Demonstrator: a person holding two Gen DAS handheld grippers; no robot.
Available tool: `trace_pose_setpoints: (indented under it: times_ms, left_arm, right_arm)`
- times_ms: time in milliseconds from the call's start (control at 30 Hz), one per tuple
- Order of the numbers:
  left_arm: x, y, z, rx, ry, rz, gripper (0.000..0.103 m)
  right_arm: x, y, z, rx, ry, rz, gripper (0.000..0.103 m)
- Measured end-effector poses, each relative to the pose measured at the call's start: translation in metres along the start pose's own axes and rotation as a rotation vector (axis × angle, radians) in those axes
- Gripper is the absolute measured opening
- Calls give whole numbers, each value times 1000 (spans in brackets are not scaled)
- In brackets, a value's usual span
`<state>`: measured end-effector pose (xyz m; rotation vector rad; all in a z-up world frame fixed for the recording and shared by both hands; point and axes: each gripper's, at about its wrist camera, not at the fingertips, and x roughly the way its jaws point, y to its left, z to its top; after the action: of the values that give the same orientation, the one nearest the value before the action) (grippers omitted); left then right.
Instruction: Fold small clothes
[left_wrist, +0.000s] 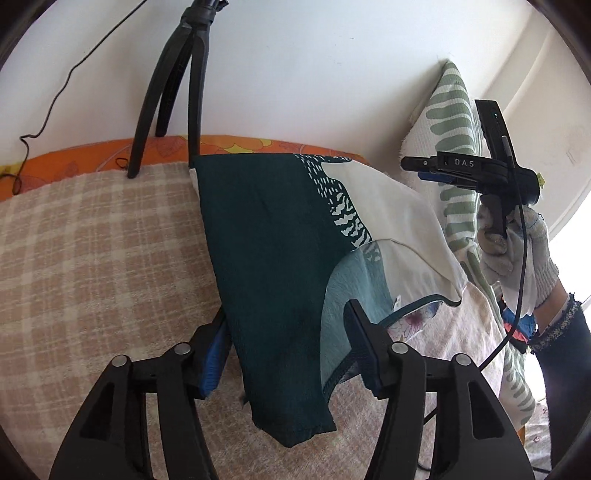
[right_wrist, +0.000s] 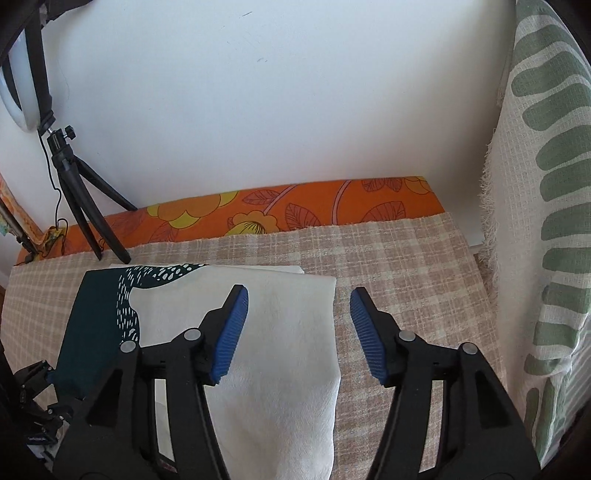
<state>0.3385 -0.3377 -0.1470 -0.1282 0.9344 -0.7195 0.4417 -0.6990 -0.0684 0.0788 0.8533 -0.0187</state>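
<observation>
A small dark-green and white garment (left_wrist: 273, 258) lies partly folded on the checked beige blanket (left_wrist: 92, 258). In the left wrist view its near end is lifted and drapes between the fingers of my left gripper (left_wrist: 288, 350), whose jaws stand wide apart around the cloth. My right gripper (left_wrist: 421, 166) is held up in a gloved hand to the right, away from the garment. In the right wrist view my right gripper (right_wrist: 299, 332) is open and empty above the garment's white part (right_wrist: 280, 350).
A black tripod (left_wrist: 173, 74) stands at the blanket's far edge; it also shows in the right wrist view (right_wrist: 85, 206), with a ring light. An orange flowered sheet (right_wrist: 295, 210) runs along the white wall. A green-leaf cushion (right_wrist: 546, 221) stands on the right.
</observation>
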Motion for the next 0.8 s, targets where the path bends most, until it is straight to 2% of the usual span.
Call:
trace_pose_setpoints:
  times_ms: [100,267,467,633,800]
  left_arm:
    - [-14,4,0,20,-23,32,66]
    - [-31,0,-1,37,-34,40,68]
    - [-50,-15,-2,65,-56,31,68]
    - [-81,-31,-8,92,-88,20,74]
    - [-117,-43,-18,110,-127,15,74]
  right_arm:
    - [-8,-4,0,22,-15,-22,69]
    - [-31,-2,-2,67,-55,-18,72]
    - [-65,16,-12,60,-80,-54,72]
    - [-105,34,-22,54,-113,-65,72]
    - [-147,53,-35,55,-149,-78,72]
